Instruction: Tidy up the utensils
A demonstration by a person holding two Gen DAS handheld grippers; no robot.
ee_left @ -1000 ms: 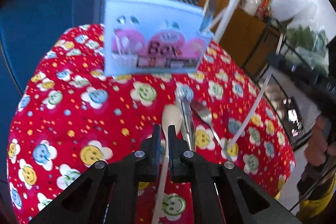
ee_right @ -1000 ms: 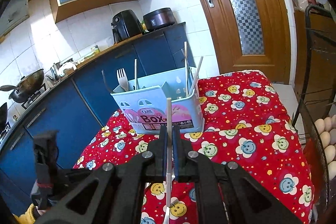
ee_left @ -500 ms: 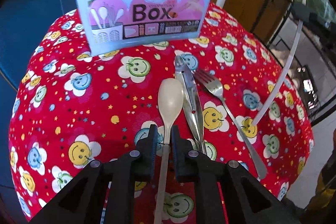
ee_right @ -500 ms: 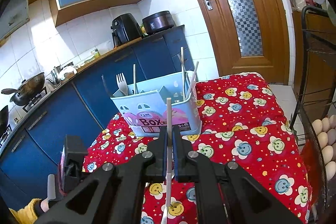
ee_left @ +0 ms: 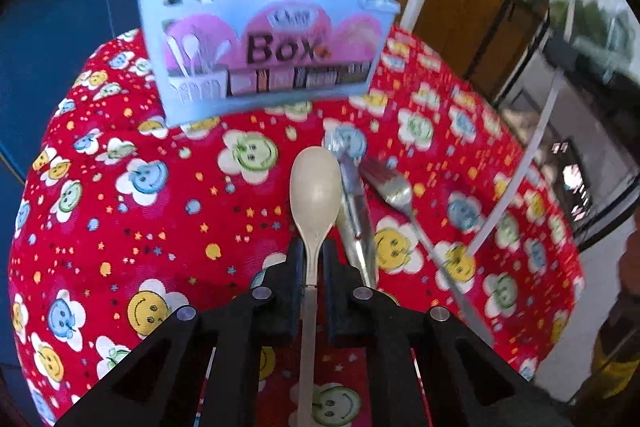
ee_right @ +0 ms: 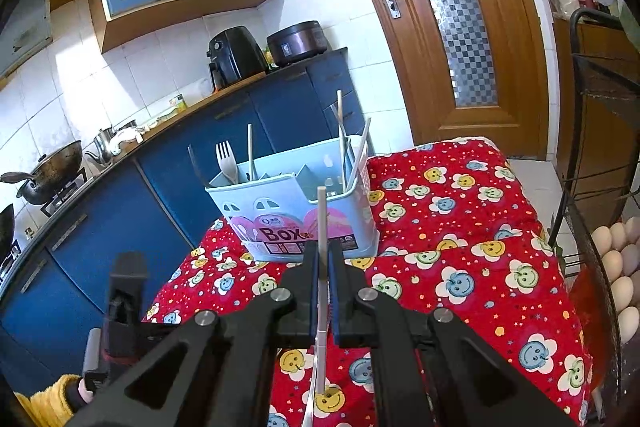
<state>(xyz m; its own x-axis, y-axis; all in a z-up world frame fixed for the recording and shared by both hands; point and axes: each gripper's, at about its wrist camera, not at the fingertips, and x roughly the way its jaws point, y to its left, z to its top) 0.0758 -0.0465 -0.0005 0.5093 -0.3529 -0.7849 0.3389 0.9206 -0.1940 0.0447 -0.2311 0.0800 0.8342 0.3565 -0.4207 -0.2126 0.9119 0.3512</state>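
Note:
My left gripper [ee_left: 311,259] is shut on the neck of a beige spoon [ee_left: 315,187], holding it above the red cloth, bowl pointing toward the light-blue "Box" utensil holder [ee_left: 260,39]. A metal knife [ee_left: 354,203] and a metal fork [ee_left: 394,195] lie on the cloth just right of the spoon. My right gripper [ee_right: 321,259] is shut on a thin white utensil handle [ee_right: 321,219], held upright in front of the holder [ee_right: 292,223]. The holder has a fork [ee_right: 225,159] and several sticks standing in it. The white handle also shows at the right of the left wrist view [ee_left: 516,171].
The table has a red smiley-flower cloth [ee_right: 460,247]. Blue kitchen cabinets [ee_right: 120,227] stand behind and left of it. A black wire rack with eggs [ee_right: 616,259] is at the right. A wooden door [ee_right: 460,27] is behind. The other gripper's body [ee_right: 124,303] is at lower left.
My left gripper has closed on the spoon's neck and lifted it off the cloth toward the holder. My right gripper has stayed shut on the white handle, drifting back slightly.

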